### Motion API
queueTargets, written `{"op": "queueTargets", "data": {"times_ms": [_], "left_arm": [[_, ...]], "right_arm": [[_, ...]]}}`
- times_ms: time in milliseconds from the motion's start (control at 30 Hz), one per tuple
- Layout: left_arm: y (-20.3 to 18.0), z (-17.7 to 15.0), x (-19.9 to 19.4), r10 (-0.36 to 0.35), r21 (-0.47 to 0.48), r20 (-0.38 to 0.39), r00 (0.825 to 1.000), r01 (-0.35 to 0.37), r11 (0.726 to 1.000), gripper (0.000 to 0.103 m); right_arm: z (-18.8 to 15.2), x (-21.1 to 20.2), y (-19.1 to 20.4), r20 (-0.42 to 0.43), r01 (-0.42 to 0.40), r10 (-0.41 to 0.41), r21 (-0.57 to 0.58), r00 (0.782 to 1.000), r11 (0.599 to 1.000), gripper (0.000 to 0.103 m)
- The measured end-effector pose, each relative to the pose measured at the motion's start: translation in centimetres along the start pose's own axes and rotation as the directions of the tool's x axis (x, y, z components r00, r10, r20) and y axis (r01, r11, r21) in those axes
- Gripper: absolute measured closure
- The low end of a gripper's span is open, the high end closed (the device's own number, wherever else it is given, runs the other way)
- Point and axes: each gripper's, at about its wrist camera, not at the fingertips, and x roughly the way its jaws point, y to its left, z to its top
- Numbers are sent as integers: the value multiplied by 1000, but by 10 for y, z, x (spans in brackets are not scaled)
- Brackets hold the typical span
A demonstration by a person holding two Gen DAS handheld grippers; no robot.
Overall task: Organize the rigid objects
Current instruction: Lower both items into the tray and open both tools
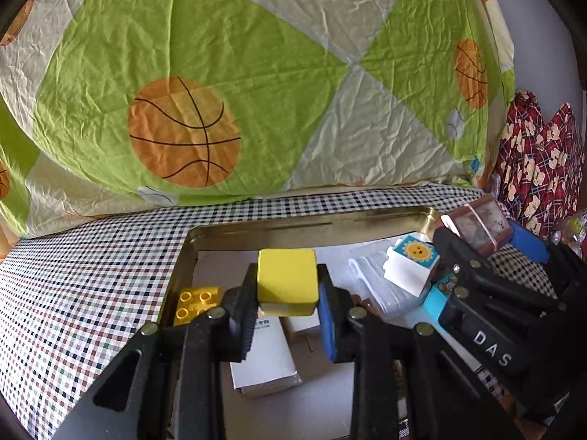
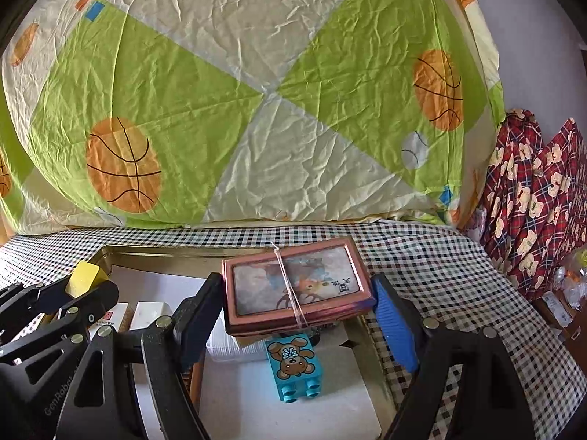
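The left tool (image 1: 286, 289) is closed on a yellow block (image 1: 287, 275), pinched between its black and blue fingers and held above the gold tin tray (image 1: 293, 225). Below and to its left a yellow studded brick (image 1: 196, 302) lies inside the tray; right beneath it sits a white box (image 1: 264, 355). To its right a white block with a sun face (image 1: 412, 262) rests tilted on clear plastic. The right tool (image 2: 299, 293) grips a pink framed box (image 2: 295, 286), bound by what looks like a thin elastic band, held over the tray's right side. Just below that tool a blue bear brick (image 2: 293, 365) lies on white paper. The tray rests on a checked cloth (image 1: 84, 267), with a basketball quilt (image 1: 205, 73) beyond both tools
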Motion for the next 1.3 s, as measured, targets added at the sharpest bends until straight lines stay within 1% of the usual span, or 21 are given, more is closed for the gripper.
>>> {"op": "queueTargets", "data": {"times_ms": [367, 633, 867, 967, 1067, 1133, 1233, 1300], "left_arm": [[2, -2, 10, 26, 8, -35, 999, -25, 1000, 75], [3, -3, 18, 46, 3, -65, 997, -46, 999, 75], [8, -3, 25, 76, -4, -94, 993, -76, 997, 75], [10, -4, 29, 90, -4, -109, 990, -91, 996, 75], [15, -6, 31, 103, -7, -126, 987, -104, 995, 75], [17, -8, 35, 111, -9, -145, 983, -114, 993, 75], [23, -9, 36, 103, -26, -151, 983, -108, 994, 75], [23, -10, 34, 91, -24, -149, 985, -95, 995, 76]], "right_arm": [[1, 12, 16, -49, -5, 3, -39, 999, 999, 21], [0, 23, 16, -109, -27, 27, -4, 994, 1000, 21], [0, 28, 26, -124, -20, 17, -25, 992, 999, 22], [-1, 33, 29, -149, -26, 21, -30, 989, 999, 22], [-2, 42, 31, -195, -59, 54, -17, 979, 998, 24], [-4, 50, 31, -247, -92, 89, 1, 965, 996, 24], [-6, 50, 26, -247, -151, 160, 54, 956, 987, 25], [-7, 49, 23, -240, -157, 170, 72, 956, 985, 25]]}}
